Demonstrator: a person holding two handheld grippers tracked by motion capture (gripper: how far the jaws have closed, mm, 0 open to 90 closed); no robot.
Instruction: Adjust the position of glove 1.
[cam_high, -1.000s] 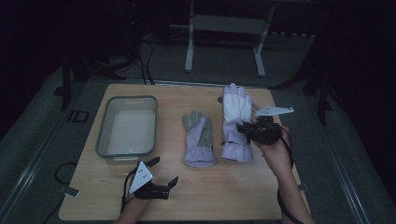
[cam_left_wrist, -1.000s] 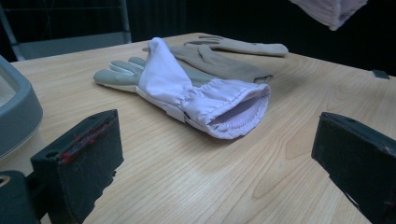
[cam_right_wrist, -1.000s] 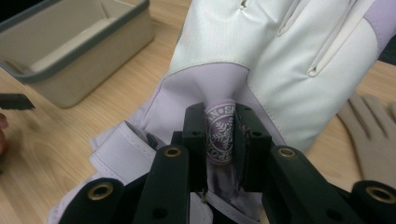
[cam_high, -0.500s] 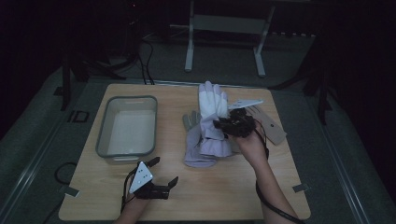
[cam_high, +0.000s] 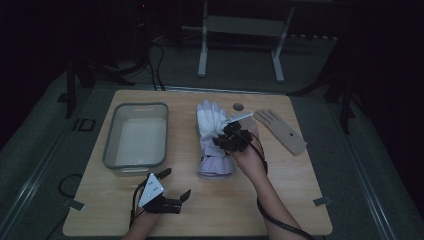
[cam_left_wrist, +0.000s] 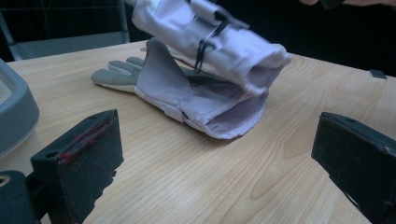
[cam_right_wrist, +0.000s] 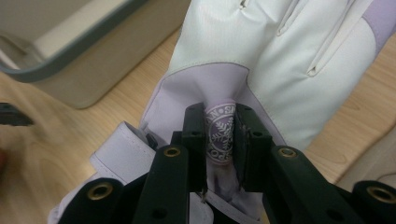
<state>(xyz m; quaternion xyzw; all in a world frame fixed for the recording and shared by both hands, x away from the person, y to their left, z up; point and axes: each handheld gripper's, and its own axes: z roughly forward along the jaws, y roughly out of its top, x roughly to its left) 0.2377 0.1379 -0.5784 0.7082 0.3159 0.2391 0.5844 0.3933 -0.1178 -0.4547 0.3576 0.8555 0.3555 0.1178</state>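
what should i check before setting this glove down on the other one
1. Right gripper clamped on the held glove: ok, pinching a fold of fabric.
2. Held glove over the lower glove: ok, stacked above it.
3. Cuffs lined up: cannot tell.
4. Left gripper out of the way: ok, open near the table's front edge.
5. Tray clear of the gloves: ok, apart at the left.
6. Tan cutout clear: ok, lying to the right.

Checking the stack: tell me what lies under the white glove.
Under the white glove lies a second glove, its grey fingers showing; its far side is covered. The right tool pinches the white glove.
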